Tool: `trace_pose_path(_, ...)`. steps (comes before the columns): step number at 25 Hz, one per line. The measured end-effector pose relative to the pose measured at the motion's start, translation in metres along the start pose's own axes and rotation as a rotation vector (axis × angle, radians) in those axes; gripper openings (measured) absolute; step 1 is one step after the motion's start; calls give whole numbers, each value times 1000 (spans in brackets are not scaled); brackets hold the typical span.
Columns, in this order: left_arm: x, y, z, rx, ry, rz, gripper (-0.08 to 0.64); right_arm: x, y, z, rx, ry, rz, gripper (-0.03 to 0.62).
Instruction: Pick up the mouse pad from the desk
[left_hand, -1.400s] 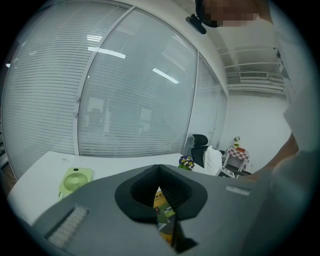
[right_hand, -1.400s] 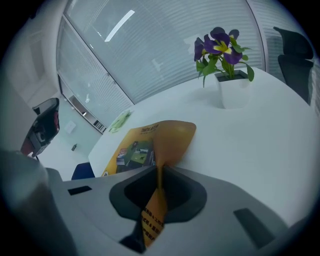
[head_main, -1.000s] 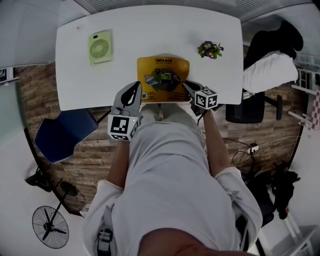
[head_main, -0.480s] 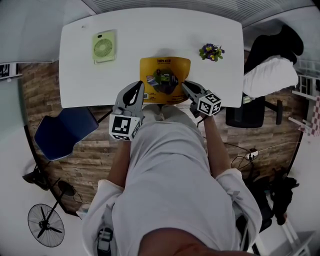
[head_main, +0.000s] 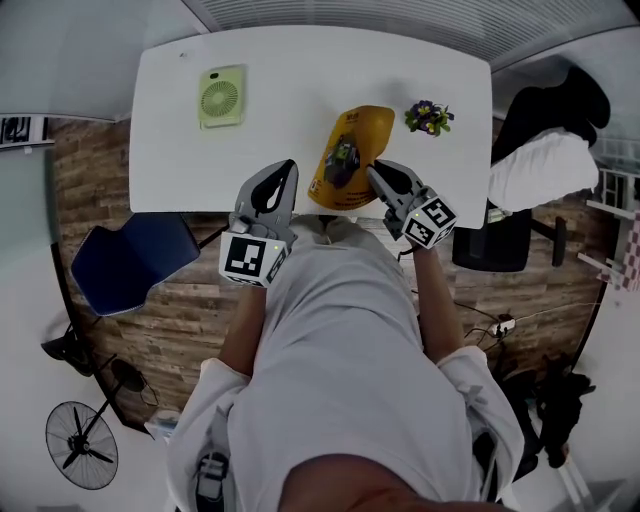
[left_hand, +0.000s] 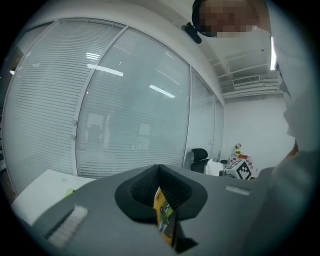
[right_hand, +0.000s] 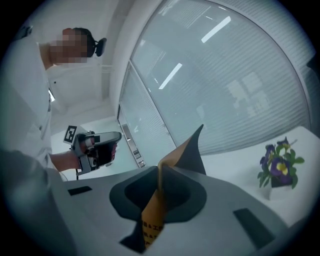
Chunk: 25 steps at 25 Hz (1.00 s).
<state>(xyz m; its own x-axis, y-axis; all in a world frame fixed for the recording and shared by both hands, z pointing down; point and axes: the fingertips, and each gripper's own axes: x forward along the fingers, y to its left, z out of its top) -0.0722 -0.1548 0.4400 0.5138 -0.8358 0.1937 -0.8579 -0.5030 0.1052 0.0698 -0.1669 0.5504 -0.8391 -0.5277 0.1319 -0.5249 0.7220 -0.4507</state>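
The yellow mouse pad (head_main: 348, 155) hangs tilted over the white desk (head_main: 280, 70), its right side lifted and curled. My right gripper (head_main: 373, 172) is shut on the pad's near right edge; in the right gripper view the pad (right_hand: 180, 150) runs up through the jaws, its black underside showing. My left gripper (head_main: 288, 166) hovers to the pad's left, apart from it and holding nothing. Its jaws stand a narrow slit apart, and the pad (left_hand: 165, 215) shows small and edge-on through that slit.
A green desk fan (head_main: 221, 96) lies at the desk's far left. A small pot of purple flowers (head_main: 428, 116) stands just right of the pad. A blue chair (head_main: 135, 265) is at the left, a black chair with white cloth (head_main: 540, 150) at the right.
The pad was flat on the desk; now its right side is raised and it hangs tilted from my right gripper. Both grippers have risen, the right one more.
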Motion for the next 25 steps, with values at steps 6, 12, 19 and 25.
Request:
trace_pose_path(6,6,-8,32,66,-50,-22,-6,-5,22,64,-138,-89,6,38)
trace_pose_path(12,12,-16,57,67,-111,-43,-6,-24,45,130,-246,-200,-2,38)
trace_pose_path(19,12,-30,110,75,-223,-83,-6,-50,93,201,-374,-321,-8,38)
trace_pose_path(25,5,-30,141,104,-272,-90,-6,-59,122,243,-474,-388,-48,40)
